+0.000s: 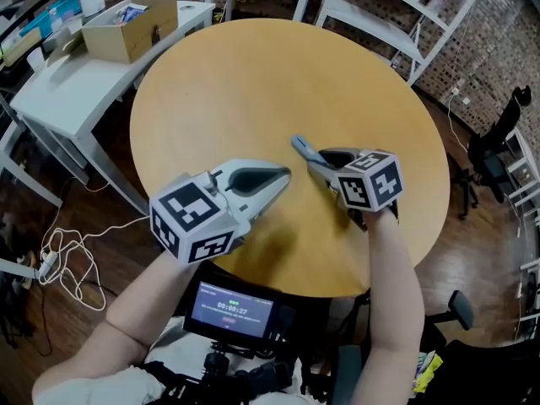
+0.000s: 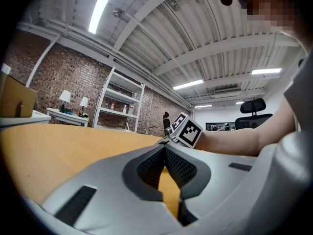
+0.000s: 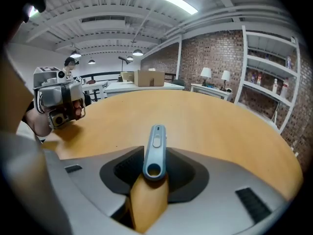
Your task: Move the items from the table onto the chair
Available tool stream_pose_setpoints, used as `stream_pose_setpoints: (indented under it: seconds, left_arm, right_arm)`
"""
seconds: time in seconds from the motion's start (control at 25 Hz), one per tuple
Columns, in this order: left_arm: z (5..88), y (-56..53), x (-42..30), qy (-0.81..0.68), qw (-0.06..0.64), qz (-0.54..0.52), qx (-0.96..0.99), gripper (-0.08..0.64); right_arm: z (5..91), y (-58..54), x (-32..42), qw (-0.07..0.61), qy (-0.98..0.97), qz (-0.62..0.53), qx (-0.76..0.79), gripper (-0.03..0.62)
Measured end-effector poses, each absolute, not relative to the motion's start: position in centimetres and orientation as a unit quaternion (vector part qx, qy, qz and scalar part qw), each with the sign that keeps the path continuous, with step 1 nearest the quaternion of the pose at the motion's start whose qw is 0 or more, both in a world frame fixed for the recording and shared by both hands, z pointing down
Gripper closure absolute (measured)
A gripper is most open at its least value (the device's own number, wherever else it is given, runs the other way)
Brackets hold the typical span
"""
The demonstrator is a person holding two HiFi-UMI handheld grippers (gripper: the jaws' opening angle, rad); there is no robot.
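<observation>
The right claw [image 1: 331, 160] grips the blue utility knife [image 3: 155, 151] by its rear end only, near the worktop's [image 1: 253, 74] front edge. The left claw [image 1: 283, 175] is closed and empty. With 1 short hold, the knife could pivot and drop on the way to the chair.

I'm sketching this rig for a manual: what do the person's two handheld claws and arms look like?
Both the left claw and the right claw are smooth light-grey plastic shells that taper to two jaws lined with black ribbed pads. Each carries a white cube printed with black square markers. The forearms are bare, with no sleeves reaching them.
</observation>
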State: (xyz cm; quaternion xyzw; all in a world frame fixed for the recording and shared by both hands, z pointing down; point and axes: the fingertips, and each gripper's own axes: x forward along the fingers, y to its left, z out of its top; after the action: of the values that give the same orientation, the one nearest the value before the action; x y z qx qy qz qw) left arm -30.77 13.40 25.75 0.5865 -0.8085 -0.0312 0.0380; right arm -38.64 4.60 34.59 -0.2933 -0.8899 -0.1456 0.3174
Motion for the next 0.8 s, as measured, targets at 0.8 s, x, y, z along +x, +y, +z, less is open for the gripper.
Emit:
stream_pose_setpoints:
  seconds: [0.8]
  left_arm:
    - [25.5,4.6,-26.5,-0.769,0.036,-0.009,0.639,0.552]
  right_arm:
    - [25.8,-0.7,-29.2,0.138,-0.949,-0.038,-0.282,0.465]
